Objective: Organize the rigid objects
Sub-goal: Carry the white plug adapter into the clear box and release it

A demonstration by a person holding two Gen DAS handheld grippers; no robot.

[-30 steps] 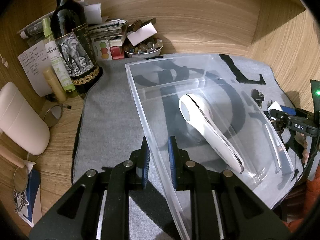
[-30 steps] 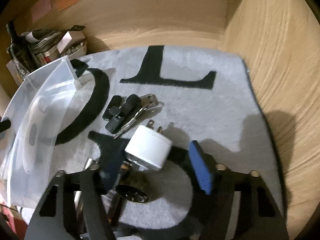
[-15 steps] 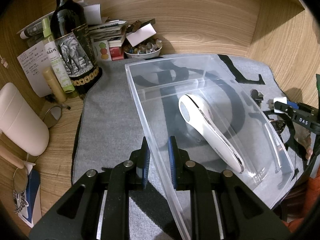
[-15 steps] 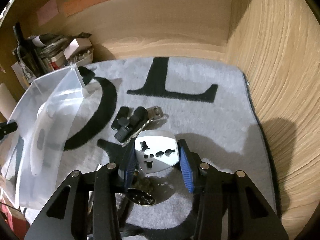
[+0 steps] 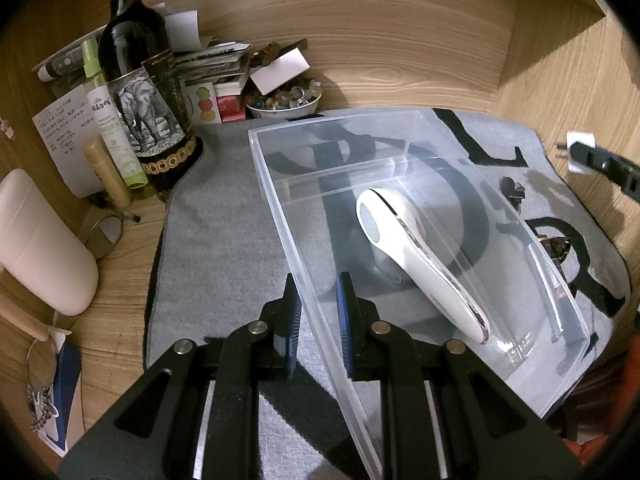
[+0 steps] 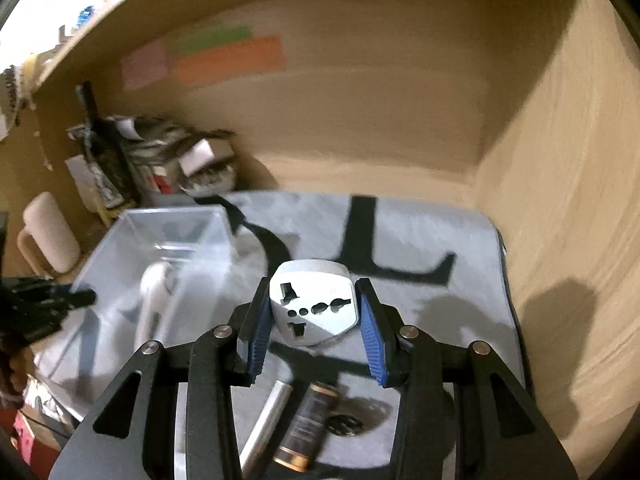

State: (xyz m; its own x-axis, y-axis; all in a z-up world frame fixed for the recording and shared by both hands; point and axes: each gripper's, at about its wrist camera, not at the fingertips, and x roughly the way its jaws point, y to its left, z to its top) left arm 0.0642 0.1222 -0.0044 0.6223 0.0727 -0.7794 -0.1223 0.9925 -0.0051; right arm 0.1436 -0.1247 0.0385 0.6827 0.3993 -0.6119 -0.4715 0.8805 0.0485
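R gripper [image 6: 314, 322] w/ adapter [image 6: 313, 307] aloft; L gripper [image 5: 318, 314] pinching bin wall [image 5: 320, 300].

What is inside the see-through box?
Inside the clear box lies one white handheld gadget, leaning on the right wall. Nothing else shows inside; the gray mat shows through.

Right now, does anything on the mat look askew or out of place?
Yes: the clear bin sits tilted, its near wall pinched by the left gripper. A cylindrical battery and a metal tube lie loose on the mat. The right gripper holds the white adapter.
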